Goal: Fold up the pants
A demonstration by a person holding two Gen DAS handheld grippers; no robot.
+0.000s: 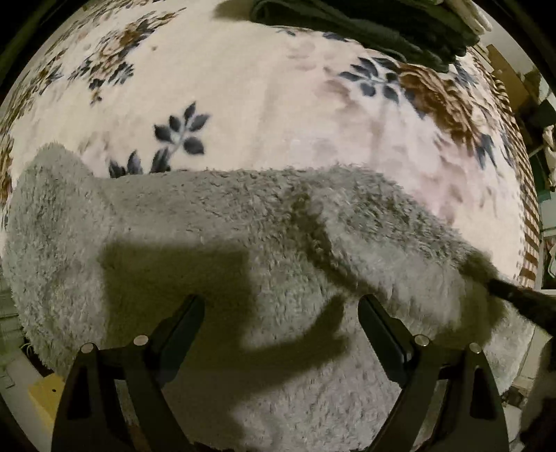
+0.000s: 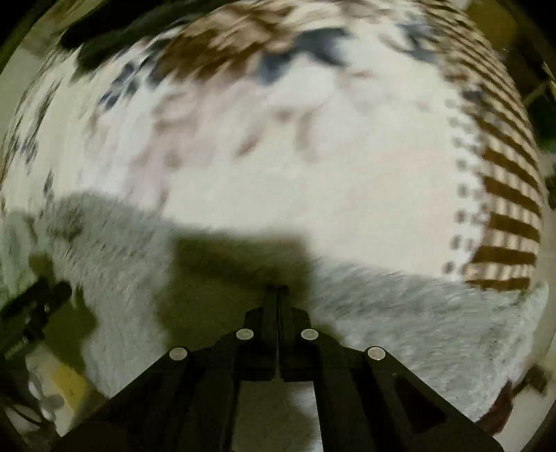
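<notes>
On the blanket: grey fleecy pants (image 1: pixel 222 236) lie spread across a cream floral blanket (image 1: pixel 264 104), filling the lower half of both views.
Pants: a darker seam or crease (image 1: pixel 312 229) runs diagonally down through the pile right of centre in the left view; the far edge of the cloth runs roughly level across the frame, with bare blanket beyond it.
Left gripper (image 1: pixel 280 306): its fingers (image 1: pixel 189 320) stand wide apart above the pants with nothing between them; a hard shadow of the tool falls on the fleece just ahead.
Right gripper (image 2: pixel 277 290): its fingers (image 2: pixel 269 306) are pressed together, tips at the shadowed far edge of the pants (image 2: pixel 417 320); whether any cloth is pinched between them I cannot tell.
Right view: heavily blurred; the left gripper shows as a dark shape at the left edge, over the pants.
Left view, right edge: a dark bar (image 1: pixel 521 299) reaches in over the fleece, likely the right gripper.
Blanket: blue leaf sprigs (image 1: pixel 180 134) and brown flowers, with a brown striped border (image 2: pixel 510 222) on the right.
Far edge: dark folded clothes (image 1: pixel 365 24) sit at the top of the blanket, well apart from the pants.
</notes>
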